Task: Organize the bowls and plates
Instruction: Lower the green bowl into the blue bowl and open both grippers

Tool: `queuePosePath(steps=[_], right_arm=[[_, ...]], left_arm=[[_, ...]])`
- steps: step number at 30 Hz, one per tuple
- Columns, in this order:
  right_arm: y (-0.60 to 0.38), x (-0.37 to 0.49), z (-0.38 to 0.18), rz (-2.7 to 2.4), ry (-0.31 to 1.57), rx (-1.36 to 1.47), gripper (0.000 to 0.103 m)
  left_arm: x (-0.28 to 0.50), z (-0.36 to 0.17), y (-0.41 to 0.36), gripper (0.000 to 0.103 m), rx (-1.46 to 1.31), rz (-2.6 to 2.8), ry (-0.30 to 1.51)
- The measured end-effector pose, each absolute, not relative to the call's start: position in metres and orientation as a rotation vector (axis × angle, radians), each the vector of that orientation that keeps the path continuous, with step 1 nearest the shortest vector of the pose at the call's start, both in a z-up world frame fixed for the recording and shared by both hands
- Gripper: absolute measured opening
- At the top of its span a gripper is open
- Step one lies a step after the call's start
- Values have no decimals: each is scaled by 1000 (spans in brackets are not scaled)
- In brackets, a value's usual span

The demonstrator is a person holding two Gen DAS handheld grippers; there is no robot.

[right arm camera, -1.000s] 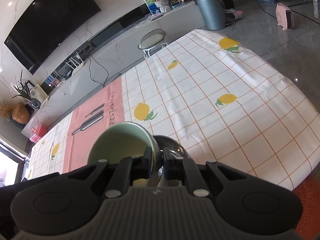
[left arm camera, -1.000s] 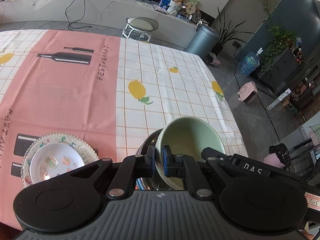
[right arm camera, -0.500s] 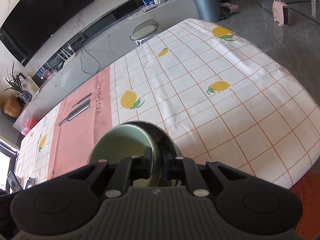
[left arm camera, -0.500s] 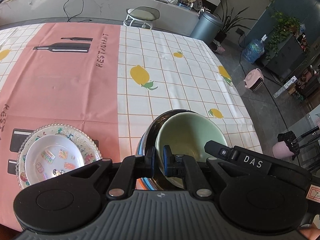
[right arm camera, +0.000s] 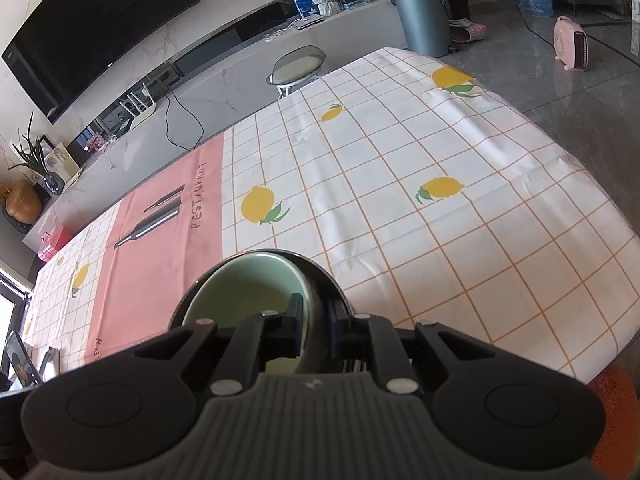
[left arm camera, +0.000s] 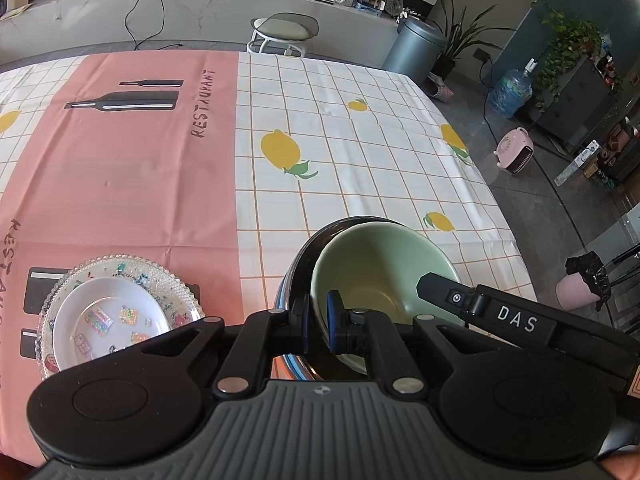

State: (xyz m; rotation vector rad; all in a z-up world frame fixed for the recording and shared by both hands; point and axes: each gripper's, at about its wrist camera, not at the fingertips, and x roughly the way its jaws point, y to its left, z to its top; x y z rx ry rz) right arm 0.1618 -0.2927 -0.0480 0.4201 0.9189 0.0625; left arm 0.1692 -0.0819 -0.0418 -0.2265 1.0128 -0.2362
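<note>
A pale green bowl (left arm camera: 380,264) sits inside a larger dark metal bowl (left arm camera: 298,264) near the table's front edge. My left gripper (left arm camera: 318,318) is shut on the green bowl's near-left rim. My right gripper (right arm camera: 316,322) is shut on the same bowl's right rim (right arm camera: 240,296), and its body shows in the left wrist view (left arm camera: 516,322). A small white plate (left arm camera: 108,316) lies stacked on a beaded glass plate (left arm camera: 180,284) to the left of the bowls.
The table carries a checked lemon cloth (left arm camera: 360,152) with a pink strip (left arm camera: 120,168). Its right edge (right arm camera: 600,208) drops to the floor. A stool (left arm camera: 282,30), a grey bin (left arm camera: 416,48) and a pink heater (left arm camera: 516,152) stand beyond.
The green bowl has gone down from a tilted, raised pose into the metal bowl, with both grippers still on its rim. Both cameras now sit lower and closer to the table.
</note>
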Motion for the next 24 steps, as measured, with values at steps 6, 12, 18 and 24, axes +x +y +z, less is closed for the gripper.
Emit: queuePosePath(steps=[6,12,18,24], right_arm=[[-293,161,-45,65,915,428,13],[-264,160,-43,93,893,188,26],[-254,159,-44,90,879,103,30],[-269,165,-43,103,905,222,31]], left_arm=[[170,-43,-82,9,-227,-236,1016],[169,-44,-83,9,-219,-243,1014],[169,-44,-82,9,-224,-248,1017],[171,-43,-80,9,-229,-250,1013]])
